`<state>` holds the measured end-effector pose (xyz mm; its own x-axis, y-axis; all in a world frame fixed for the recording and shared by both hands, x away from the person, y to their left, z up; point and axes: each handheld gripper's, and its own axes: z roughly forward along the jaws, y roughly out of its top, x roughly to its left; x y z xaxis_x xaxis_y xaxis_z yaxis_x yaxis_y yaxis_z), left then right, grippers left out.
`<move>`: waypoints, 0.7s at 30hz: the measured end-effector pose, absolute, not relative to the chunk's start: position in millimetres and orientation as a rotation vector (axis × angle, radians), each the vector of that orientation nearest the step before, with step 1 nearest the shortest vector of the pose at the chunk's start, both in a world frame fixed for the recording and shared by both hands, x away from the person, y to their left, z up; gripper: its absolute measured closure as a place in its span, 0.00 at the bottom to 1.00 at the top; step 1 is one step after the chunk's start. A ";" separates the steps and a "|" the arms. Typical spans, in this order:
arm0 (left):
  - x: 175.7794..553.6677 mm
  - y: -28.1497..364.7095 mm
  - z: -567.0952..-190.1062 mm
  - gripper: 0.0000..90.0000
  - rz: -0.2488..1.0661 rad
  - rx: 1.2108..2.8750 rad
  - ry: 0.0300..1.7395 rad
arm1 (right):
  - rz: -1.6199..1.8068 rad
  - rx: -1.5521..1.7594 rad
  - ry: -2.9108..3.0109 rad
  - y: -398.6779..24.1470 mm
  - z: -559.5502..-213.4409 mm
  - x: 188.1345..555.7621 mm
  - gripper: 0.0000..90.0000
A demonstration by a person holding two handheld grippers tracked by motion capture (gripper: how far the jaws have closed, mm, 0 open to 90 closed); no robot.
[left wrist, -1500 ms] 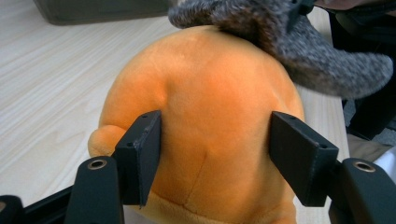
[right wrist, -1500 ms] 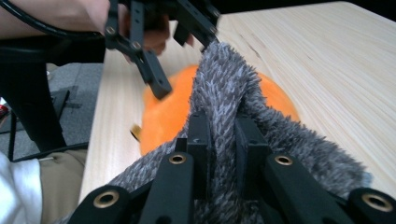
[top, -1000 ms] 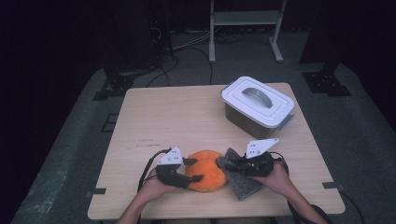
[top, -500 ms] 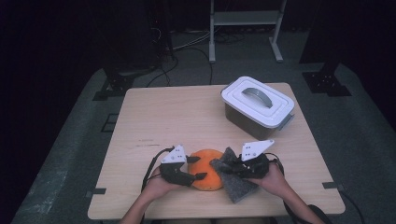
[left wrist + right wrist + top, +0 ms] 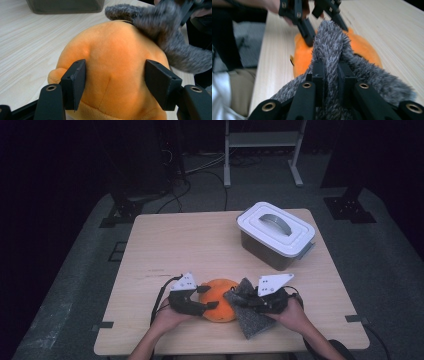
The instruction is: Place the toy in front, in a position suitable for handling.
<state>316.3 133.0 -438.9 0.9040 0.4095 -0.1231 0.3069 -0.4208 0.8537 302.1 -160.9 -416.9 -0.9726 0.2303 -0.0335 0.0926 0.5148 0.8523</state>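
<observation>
Orange plush toy [image 5: 220, 299] near front edge of tabletop [image 5: 200, 245], soft, light, yielding under pressure; best taken across its rounded body, as left tongs [image 5: 209, 300] do now, clamped on both flanks; grey furry cloth [image 5: 246, 312] draped against it, limp, pinched tight in right tongs [image 5: 331, 72]; lidded box [image 5: 276, 237] well apart.

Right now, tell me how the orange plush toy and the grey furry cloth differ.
Colour: the orange plush toy is bright orange; the grey furry cloth is dark grey.
Surface: the toy's pile is short and smooth; the cloth's is long and shaggy.
Shape: the toy is a rounded, stuffed mound; the cloth is thin, limp and draped.
Grip: the left gripper clamps the toy's sides; the right gripper pinches a fold of cloth.
Both are soft and lie at the table's near edge, touching.
</observation>
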 end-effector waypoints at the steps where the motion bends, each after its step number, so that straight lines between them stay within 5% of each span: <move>1: 316.6 133.6 -439.0 0.38 0.127 2.039 0.519 | 1.437 0.270 2.610 -158.9 -418.9 302.7 0.86; 11: 320.9 136.4 -440.0 0.38 0.096 2.016 0.570 | 1.286 0.414 2.586 -183.1 -426.1 317.5 0.87; 21: 318.7 134.3 -438.3 0.39 0.102 2.044 0.541 | 1.380 0.309 2.600 -163.6 -419.9 310.5 0.88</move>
<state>318.7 134.3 -438.3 0.8971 0.4163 -0.1479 0.3339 -0.4198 0.8440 310.5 -163.6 -419.9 -0.9618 0.2664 -0.0628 0.0973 0.5474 0.8312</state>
